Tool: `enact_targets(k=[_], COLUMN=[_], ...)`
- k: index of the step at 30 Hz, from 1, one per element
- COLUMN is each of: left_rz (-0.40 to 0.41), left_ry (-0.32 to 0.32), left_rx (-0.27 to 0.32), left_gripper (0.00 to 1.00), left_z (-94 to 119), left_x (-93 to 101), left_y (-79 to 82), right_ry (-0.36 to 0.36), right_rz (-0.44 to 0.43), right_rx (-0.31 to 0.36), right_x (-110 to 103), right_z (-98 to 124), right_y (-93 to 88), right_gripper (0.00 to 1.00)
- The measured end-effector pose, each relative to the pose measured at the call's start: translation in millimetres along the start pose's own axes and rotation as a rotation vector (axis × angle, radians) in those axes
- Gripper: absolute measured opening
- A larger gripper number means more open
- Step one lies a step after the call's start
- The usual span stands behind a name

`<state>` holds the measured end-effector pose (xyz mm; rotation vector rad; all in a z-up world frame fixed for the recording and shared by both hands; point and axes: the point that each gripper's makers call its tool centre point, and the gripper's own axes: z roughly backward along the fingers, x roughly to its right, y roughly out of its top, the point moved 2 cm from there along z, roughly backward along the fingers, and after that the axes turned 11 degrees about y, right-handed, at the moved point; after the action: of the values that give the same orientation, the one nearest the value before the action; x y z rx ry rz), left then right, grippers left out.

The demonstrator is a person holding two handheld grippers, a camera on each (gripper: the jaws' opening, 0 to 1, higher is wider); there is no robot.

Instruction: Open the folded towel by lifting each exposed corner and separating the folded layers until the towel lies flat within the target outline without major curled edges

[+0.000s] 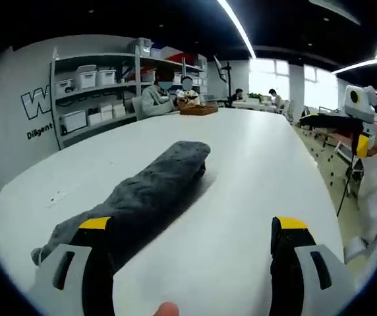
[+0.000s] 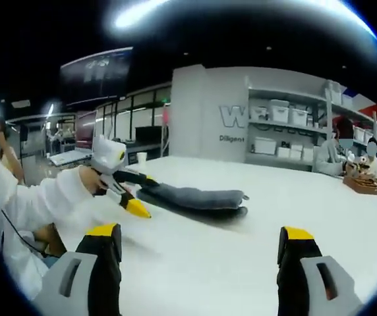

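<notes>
A grey towel (image 1: 145, 191), folded into a long thick strip, lies on the white table (image 1: 254, 171) and runs from near me toward the table's middle. My left gripper (image 1: 192, 263) is open at the strip's near end, its left finger (image 1: 96, 260) over the towel's edge. In the right gripper view the towel (image 2: 198, 197) lies ahead, and the left gripper (image 2: 144, 195) stands with its yellow-tipped jaws either side of the towel's left end. My right gripper (image 2: 200, 263) is open over bare table, well short of the towel. It is also seen in the left gripper view, where the right gripper (image 1: 333, 131) hangs off the table's right edge.
A person's white sleeve (image 2: 37, 197) holds the left gripper. People sit at the table's far end beside a brown wooden box (image 1: 198, 109). Shelves with white bins (image 1: 89, 99) line the back wall. The table's right edge (image 1: 314, 191) drops to the floor.
</notes>
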<state>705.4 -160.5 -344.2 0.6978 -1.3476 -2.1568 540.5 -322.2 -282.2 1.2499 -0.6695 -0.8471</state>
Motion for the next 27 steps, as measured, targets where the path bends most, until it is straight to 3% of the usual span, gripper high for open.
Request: enact_targets(k=[3,14,20,24,27], left_rz=[-0.068,-0.122,-0.171,-0.26,-0.276], left_ry=[0.016,0.037,0.039,0.086,0.097], left_rx=[0.026,0.073,0.116,0.111,0.096], left_gripper=[0.98,0.92,0.79,0.74,0.67], left_z=[-19,-84,-104,-116,-122], left_x=[5.8,29.4,43.1,43.8,49.0], left_y=[11.8,46.7,56.0,57.3,59.0], right_ry=[-0.001,0.011,-0.008,-0.015,0.007], right_rz=[0.002,-0.003,-0.016,-0.014,-0.012], right_rx=[-0.002,0.003,-0.023,-0.032,-0.026], right_x=[1,1,4,4,0], right_z=[3,8,11,11,10], right_y=[0.2,0.7,-2.9,-2.9,-0.9], right_gripper=[0.99,0.99,0.99,0.99,0.99])
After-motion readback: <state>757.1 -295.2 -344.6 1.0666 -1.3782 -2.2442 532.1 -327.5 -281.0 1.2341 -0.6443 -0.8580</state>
